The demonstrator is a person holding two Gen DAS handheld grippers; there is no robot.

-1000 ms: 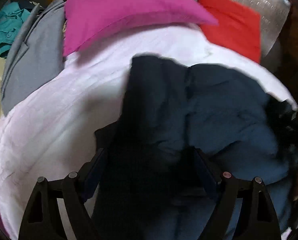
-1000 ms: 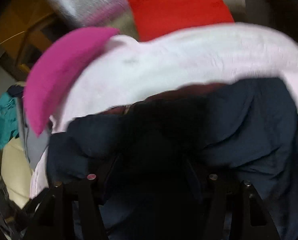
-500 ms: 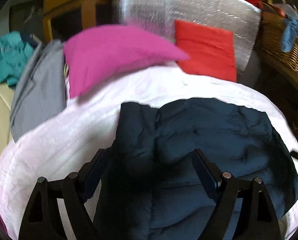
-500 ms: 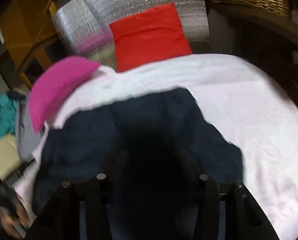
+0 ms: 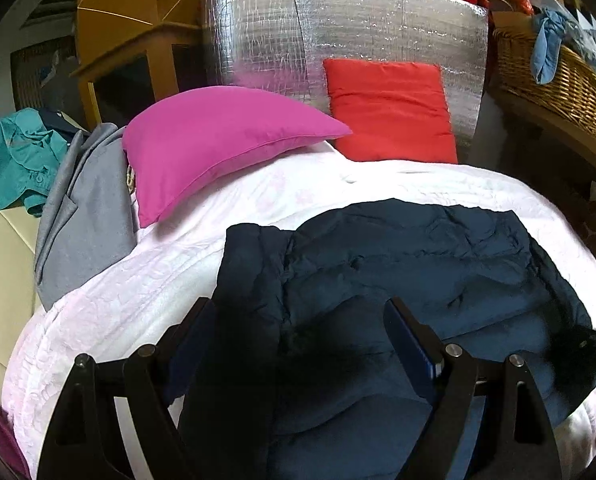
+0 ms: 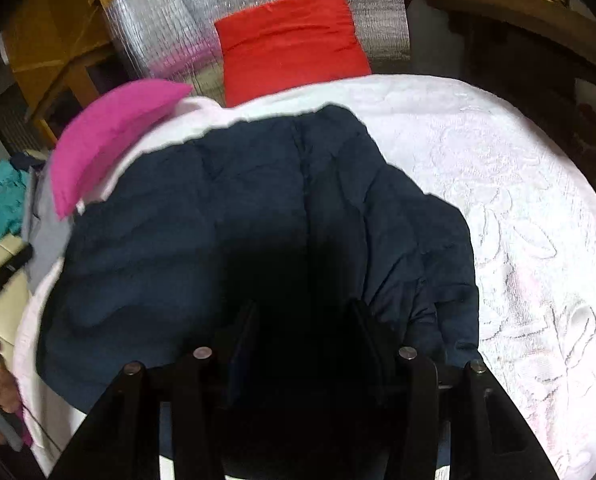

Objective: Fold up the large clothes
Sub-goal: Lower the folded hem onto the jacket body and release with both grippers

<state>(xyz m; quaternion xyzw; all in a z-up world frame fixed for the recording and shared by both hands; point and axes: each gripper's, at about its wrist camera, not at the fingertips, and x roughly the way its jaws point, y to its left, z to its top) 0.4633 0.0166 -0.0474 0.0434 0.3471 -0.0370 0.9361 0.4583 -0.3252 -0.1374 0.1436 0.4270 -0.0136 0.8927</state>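
Where left tool (image 5: 298,336) hangs, navy jacket (image 5: 398,264) spread beneath

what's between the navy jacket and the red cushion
Only bare white quilt: in the left wrist view it separates the navy jacket from the red cushion.

Both grippers angled downward, jaws apart

The left gripper (image 5: 298,332) stands with its jaws spread wide. The right gripper (image 6: 304,332) has its jaws narrower, about half spread; what lies between its fingers is too dark to tell.
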